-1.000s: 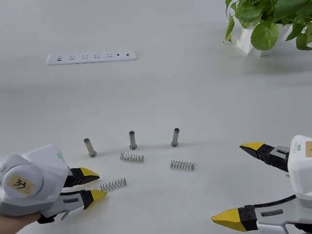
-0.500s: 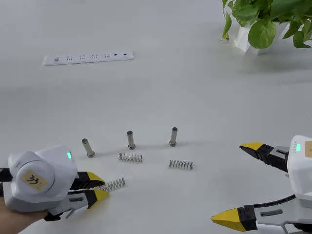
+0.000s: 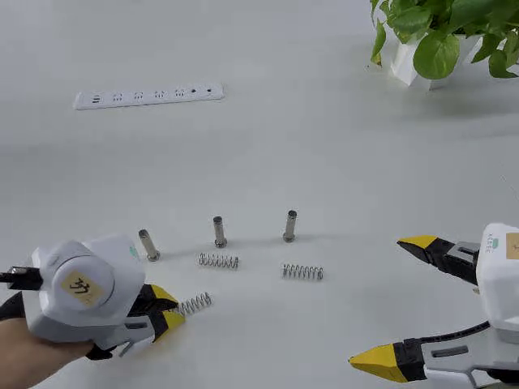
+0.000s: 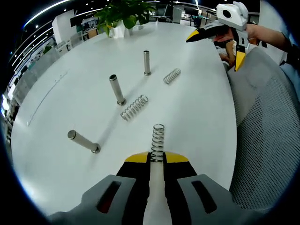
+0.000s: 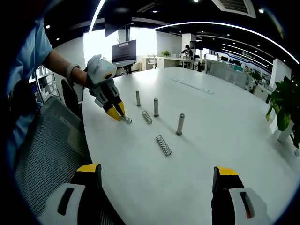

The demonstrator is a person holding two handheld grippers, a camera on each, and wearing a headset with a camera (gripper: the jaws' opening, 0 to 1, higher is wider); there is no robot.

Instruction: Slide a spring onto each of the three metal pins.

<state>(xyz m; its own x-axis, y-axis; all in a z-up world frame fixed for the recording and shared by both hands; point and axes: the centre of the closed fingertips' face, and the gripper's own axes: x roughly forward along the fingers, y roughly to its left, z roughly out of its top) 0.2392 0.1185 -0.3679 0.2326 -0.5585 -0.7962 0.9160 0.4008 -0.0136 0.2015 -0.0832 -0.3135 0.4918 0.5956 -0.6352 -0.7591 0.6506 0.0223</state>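
Observation:
Three metal pins stand in a row on the white table: left pin [image 3: 148, 245], middle pin [image 3: 219, 232], right pin [image 3: 290, 226]. One loose spring [image 3: 219, 260] lies in front of the middle pin and another [image 3: 302, 271] in front of the right pin. My left gripper [image 3: 168, 310] is shut on the near end of a third spring [image 3: 195, 304], which lies on the table; its own view shows that spring [image 4: 158, 137] sticking out from the closed tips [image 4: 157, 157]. My right gripper [image 3: 396, 301] hovers open and empty at the lower right, well clear of the pins [image 5: 180, 124].
A white power strip [image 3: 150, 96] lies at the far left. A potted plant [image 3: 438, 32] stands at the far right corner. A grey mesh chair [image 4: 262, 140] sits beside the table edge near me.
My left gripper has moved forward to the nearest spring and closed on its end. The right gripper has stayed put and open.

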